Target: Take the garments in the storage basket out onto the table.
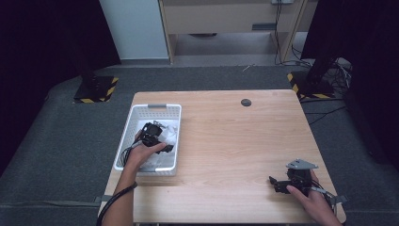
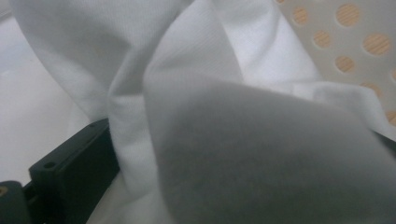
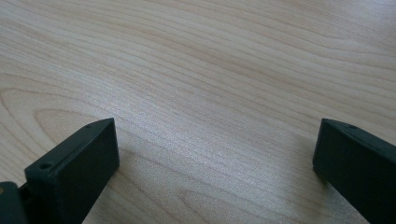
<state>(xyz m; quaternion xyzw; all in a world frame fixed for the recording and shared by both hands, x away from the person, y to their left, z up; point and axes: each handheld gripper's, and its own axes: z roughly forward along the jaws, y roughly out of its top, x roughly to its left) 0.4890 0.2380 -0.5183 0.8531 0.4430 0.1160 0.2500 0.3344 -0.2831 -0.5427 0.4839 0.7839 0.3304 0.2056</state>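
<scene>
A white perforated basket (image 1: 154,107) stands on the left side of the wooden table (image 1: 235,141), with white cloth (image 1: 171,134) bunched inside it. My left gripper (image 1: 151,134) is down in the basket, pushed into the cloth. In the left gripper view a thick fold of the cloth (image 2: 243,140) lies between the wide-apart jaws and hides most of the right one; the basket's holed wall (image 2: 327,60) is behind. My right gripper (image 1: 278,183) rests low over the table's front right, open, with only bare wood (image 3: 215,93) between its jaws.
A small dark round disc (image 1: 246,102) sits near the table's far edge. Bare wood spans the table's middle and right. On the floor beyond the table stand two bases with yellow-black striped edges (image 1: 96,89) (image 1: 310,87) and loose cables (image 1: 339,66).
</scene>
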